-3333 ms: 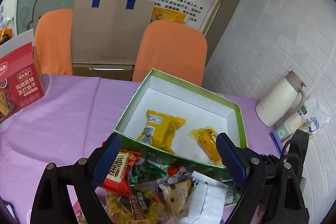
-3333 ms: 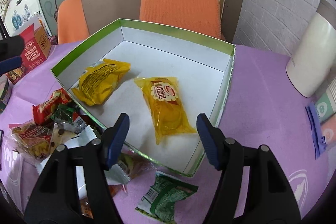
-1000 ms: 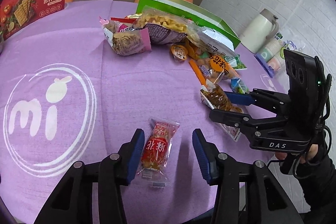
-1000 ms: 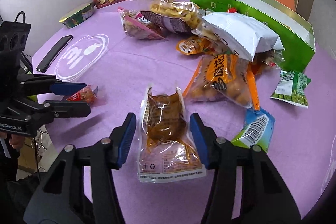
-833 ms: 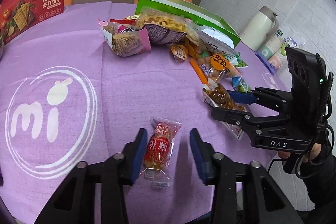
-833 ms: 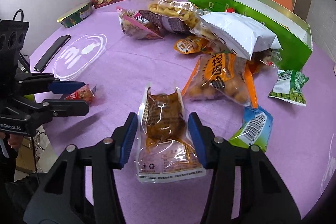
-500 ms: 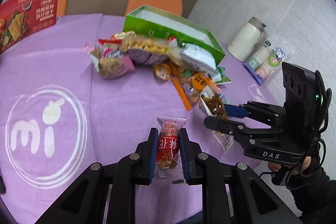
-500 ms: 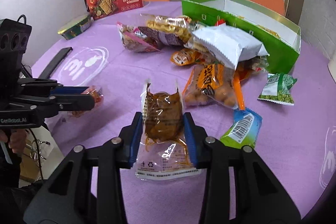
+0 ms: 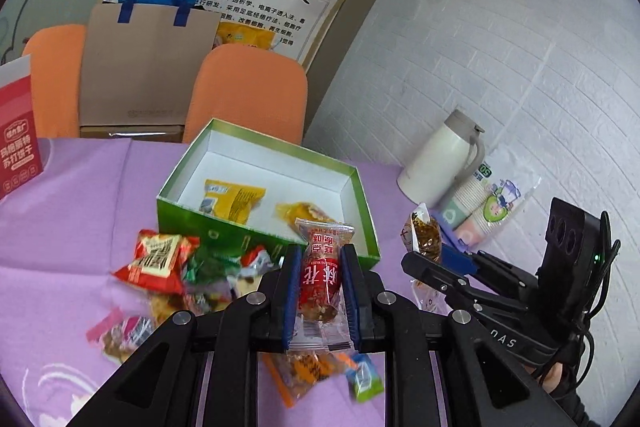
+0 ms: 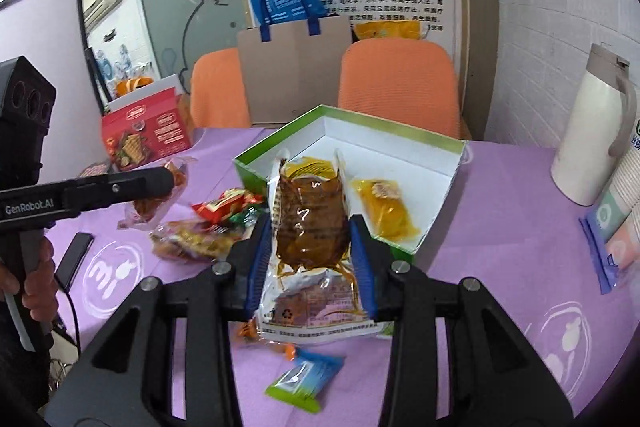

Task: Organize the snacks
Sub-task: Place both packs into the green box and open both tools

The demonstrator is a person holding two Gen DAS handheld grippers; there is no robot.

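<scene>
Both lifted packets near green box (image 9: 256, 239), two yellow packs (image 9: 232, 201) inside

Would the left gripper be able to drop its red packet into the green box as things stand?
Probably yes: the left gripper holds the red packet clear above the pile, and the green box sits open ahead.

Box (image 9: 362, 195) mostly bare; 2 packets (image 9: 232, 201) inside

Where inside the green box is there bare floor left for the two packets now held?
The green box has bare white floor along its back wall and far corner, behind the two yellow packets. Its near half is crowded by those packets. Outside, the snack pile fills the cloth by the box's front wall.
</scene>
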